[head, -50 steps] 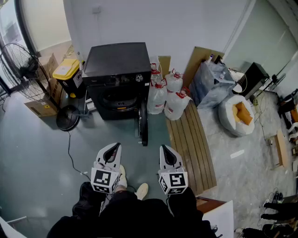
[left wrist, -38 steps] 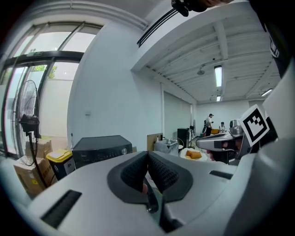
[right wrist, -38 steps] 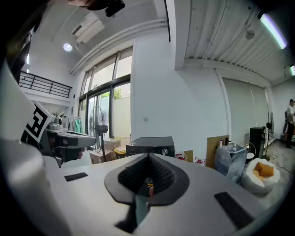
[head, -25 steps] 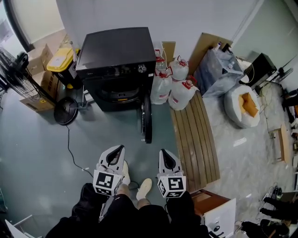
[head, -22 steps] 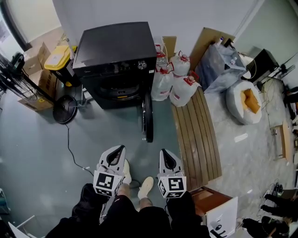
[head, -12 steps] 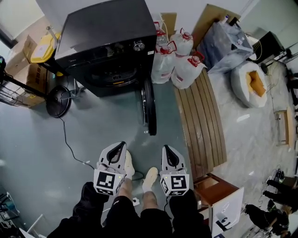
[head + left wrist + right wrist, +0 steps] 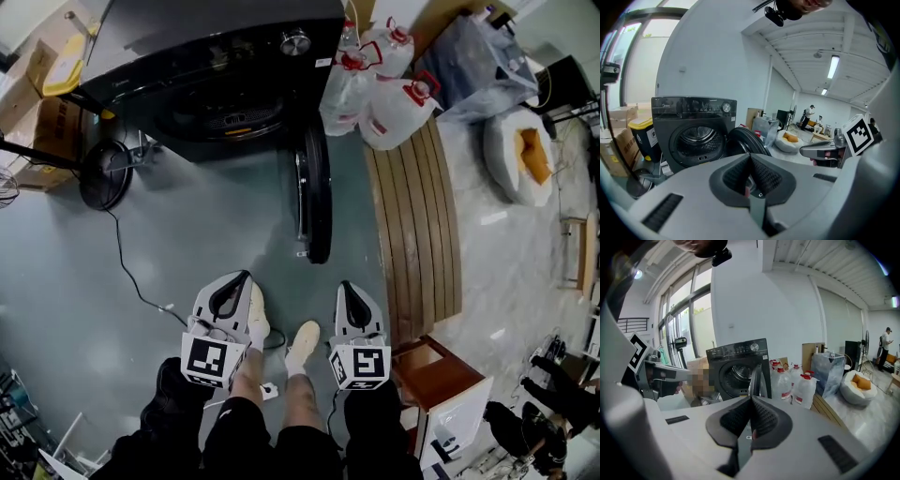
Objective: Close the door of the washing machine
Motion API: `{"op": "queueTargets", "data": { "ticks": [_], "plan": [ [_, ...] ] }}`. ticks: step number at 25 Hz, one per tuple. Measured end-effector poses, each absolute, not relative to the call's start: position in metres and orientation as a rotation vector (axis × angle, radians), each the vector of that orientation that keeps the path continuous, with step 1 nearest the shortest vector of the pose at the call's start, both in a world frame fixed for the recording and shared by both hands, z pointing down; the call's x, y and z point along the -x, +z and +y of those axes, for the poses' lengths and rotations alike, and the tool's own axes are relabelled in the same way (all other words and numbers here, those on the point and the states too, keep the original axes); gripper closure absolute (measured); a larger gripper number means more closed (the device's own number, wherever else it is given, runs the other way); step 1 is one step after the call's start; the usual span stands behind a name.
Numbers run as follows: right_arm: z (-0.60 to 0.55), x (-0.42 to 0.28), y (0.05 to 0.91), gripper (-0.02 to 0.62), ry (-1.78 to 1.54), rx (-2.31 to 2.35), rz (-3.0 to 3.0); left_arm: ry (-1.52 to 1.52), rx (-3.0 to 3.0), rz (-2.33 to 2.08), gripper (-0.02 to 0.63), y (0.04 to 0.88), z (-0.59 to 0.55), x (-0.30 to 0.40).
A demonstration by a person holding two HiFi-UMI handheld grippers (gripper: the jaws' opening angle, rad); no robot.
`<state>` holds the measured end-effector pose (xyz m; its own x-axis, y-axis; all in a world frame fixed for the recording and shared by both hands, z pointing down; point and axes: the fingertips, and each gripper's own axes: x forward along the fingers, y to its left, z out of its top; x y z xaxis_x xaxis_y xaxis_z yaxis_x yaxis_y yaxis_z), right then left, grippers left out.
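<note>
A black front-loading washing machine [image 7: 216, 56] stands at the top of the head view, its drum showing. Its round door [image 7: 314, 197] is swung wide, edge-on toward me. Both grippers hang low near my legs, well short of the door. My left gripper [image 7: 242, 277] is shut with nothing in it, and my right gripper [image 7: 346, 286] is shut and empty too. In the left gripper view the machine [image 7: 693, 131] and door [image 7: 743, 140] lie beyond the closed jaws [image 7: 750, 155]. The right gripper view shows the door [image 7: 757, 378] straight ahead past its closed jaws [image 7: 751, 399].
Several water jugs [image 7: 384, 89] stand right of the machine, beside a slatted wooden bench [image 7: 412, 234]. A fan base [image 7: 103, 173] and a cable [image 7: 131, 272] lie at the left. A brown cabinet [image 7: 436, 375] is at my right. My shoes [image 7: 302, 342] are between the grippers.
The head view has dropped and moved closer to the machine, which now fills the top edge. Both grippers have sunk along with it, keeping their spacing and staying shut.
</note>
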<state>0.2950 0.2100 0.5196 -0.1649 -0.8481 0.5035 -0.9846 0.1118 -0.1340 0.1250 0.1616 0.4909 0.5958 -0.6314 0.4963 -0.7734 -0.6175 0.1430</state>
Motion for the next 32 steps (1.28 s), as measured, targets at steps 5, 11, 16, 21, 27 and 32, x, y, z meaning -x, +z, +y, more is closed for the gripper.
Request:
{"op": "queueTargets", "data": {
  "ticks": [5, 11, 16, 21, 27, 32],
  "plan": [
    [0.201, -0.298, 0.567, 0.578, 0.664, -1.781, -2.082, 0.553, -2.449, -1.138, 0.583, 0.539, 0.15, -0.116],
    [0.193, -0.297, 0.612, 0.498, 0.726, -1.746, -2.048, 0.581, -2.428, -1.117, 0.583, 0.576, 0.138, -0.114],
    [0.177, -0.293, 0.636, 0.449, 0.777, -1.706, -2.05, 0.568, -2.403, -1.131, 0.583, 0.588, 0.13, -0.107],
    [0.162, -0.29, 0.657, 0.437, 0.809, -1.678, -2.019, 0.598, -2.368, -1.142, 0.583, 0.594, 0.125, -0.09],
    [0.154, -0.285, 0.675, 0.437, 0.783, -1.629, -1.963, 0.591, -2.337, -1.171, 0.582, 0.596, 0.119, -0.073],
    [0.153, -0.28, 0.681, 0.471, 0.786, -1.629, -1.922, 0.588, -2.314, -1.187, 0.583, 0.602, 0.122, -0.06]
  ]
}}
